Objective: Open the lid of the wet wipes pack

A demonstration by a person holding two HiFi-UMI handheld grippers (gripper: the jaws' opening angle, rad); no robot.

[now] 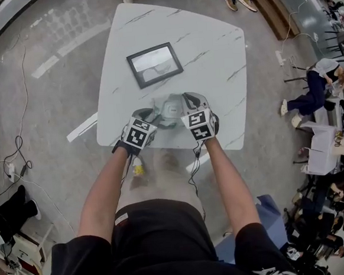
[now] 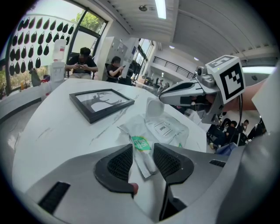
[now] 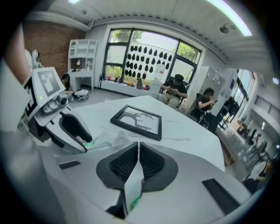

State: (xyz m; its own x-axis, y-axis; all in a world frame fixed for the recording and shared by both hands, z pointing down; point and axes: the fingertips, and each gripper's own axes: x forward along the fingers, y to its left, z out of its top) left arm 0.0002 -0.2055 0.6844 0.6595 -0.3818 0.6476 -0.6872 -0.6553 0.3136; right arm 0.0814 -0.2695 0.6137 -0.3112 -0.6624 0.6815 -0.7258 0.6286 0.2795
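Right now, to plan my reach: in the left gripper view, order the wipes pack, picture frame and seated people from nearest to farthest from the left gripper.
1. Wipes pack, its end between the jaws.
2. Picture frame, ahead, to the left.
3. Seated people, far back, upper left.

One frame [image 1: 154, 65], apparently one wipes pack [image 2: 164, 129]

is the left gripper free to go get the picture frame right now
Probably not yet: the left gripper is shut on the near end of the wet wipes pack. The picture frame lies beyond on the table, nothing between, so the path looks free once it lets go.
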